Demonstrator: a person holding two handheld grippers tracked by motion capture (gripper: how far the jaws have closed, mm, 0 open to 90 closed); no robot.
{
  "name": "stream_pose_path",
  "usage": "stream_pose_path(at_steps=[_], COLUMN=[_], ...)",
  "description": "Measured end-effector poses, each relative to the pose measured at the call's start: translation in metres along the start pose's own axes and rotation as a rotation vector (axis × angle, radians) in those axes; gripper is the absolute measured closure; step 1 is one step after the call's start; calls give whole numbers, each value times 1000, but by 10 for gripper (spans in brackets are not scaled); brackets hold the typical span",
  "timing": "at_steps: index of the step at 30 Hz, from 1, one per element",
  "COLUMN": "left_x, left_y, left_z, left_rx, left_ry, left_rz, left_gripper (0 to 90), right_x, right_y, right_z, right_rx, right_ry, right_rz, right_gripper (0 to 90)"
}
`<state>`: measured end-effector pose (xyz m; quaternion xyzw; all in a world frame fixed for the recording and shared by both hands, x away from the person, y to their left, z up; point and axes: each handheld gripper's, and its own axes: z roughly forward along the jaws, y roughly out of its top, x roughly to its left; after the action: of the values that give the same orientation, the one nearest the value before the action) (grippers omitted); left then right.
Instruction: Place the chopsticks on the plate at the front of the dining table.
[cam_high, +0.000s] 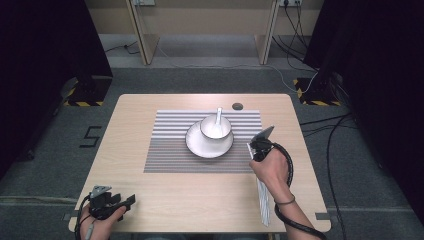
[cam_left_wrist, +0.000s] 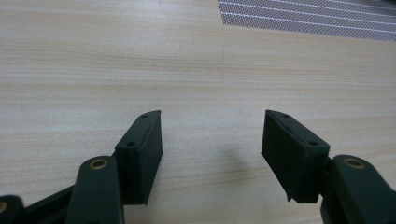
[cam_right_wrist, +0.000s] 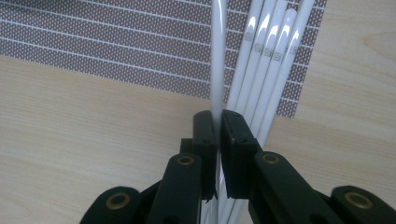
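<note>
Wooden counter (cam_high: 150, 190) below, I'm clamping my right tongs (cam_right_wrist: 218, 122) on one white chopstick (cam_right_wrist: 217, 56), needing a careful lift from the rest, left tongs (cam_left_wrist: 212, 140) idling apart.

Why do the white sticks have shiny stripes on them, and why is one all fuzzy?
In the right gripper view, light glares off the glossy white chopsticks; the one pinched by the right gripper is out of focus. In the high view, the room's sides are dark.
</note>
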<state>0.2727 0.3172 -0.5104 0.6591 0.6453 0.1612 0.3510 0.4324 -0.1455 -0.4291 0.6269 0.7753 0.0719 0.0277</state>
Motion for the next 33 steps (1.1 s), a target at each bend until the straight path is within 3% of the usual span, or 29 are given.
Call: stream_pose_path(at_steps=[33], left_x=[1], left_y=[0], left_z=[0], left_rx=[2], left_ry=[-1], left_rz=[1], left_gripper=[382], right_x=[18], right_y=[7], right_z=[1], right_rx=[-4], right_ry=[4], right_rz=[-27], right_gripper=[851])
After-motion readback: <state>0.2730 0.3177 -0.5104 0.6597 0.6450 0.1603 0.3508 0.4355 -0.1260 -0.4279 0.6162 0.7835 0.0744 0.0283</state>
